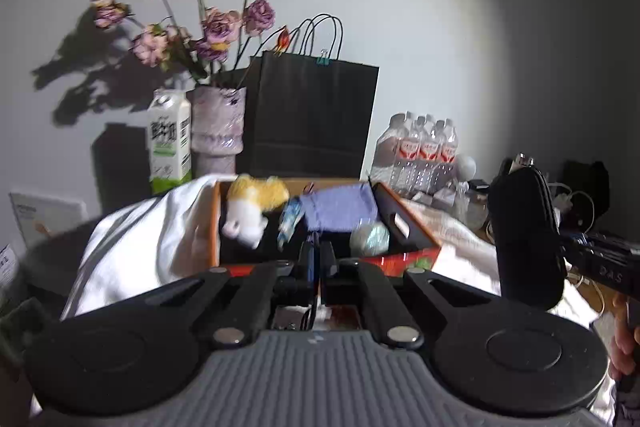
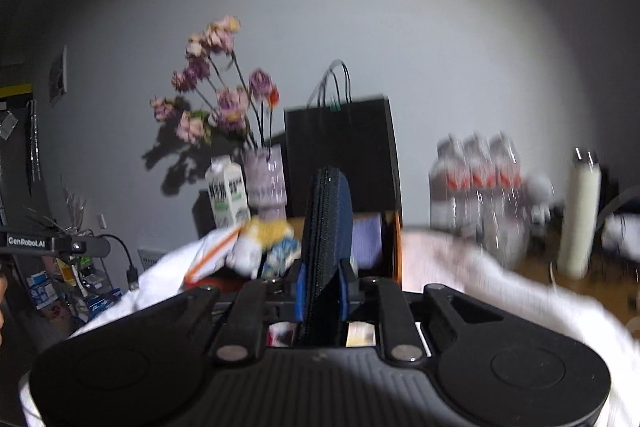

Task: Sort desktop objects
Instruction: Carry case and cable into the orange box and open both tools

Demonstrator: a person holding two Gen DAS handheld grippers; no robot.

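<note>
An orange-rimmed cardboard box (image 1: 416, 227) sits on white cloth, holding a yellow-and-white plush toy (image 1: 252, 207), a blue-and-white packet (image 1: 289, 221), a lavender pouch (image 1: 340, 207) and a pale crumpled ball (image 1: 370, 237). My left gripper (image 1: 319, 257) is shut and empty just before the box's near edge. My right gripper (image 2: 324, 287) is shut on a dark zippered case (image 2: 326, 243), held upright in front of the box (image 2: 394, 243). The case also shows in the left wrist view (image 1: 524, 231), to the right of the box.
Behind the box stand a milk carton (image 1: 170, 143), a vase of dried roses (image 1: 218, 131), a black paper bag (image 1: 312, 115) and a pack of water bottles (image 1: 420, 147). A white bottle (image 2: 578, 211) and cables lie at the right on the wooden desk.
</note>
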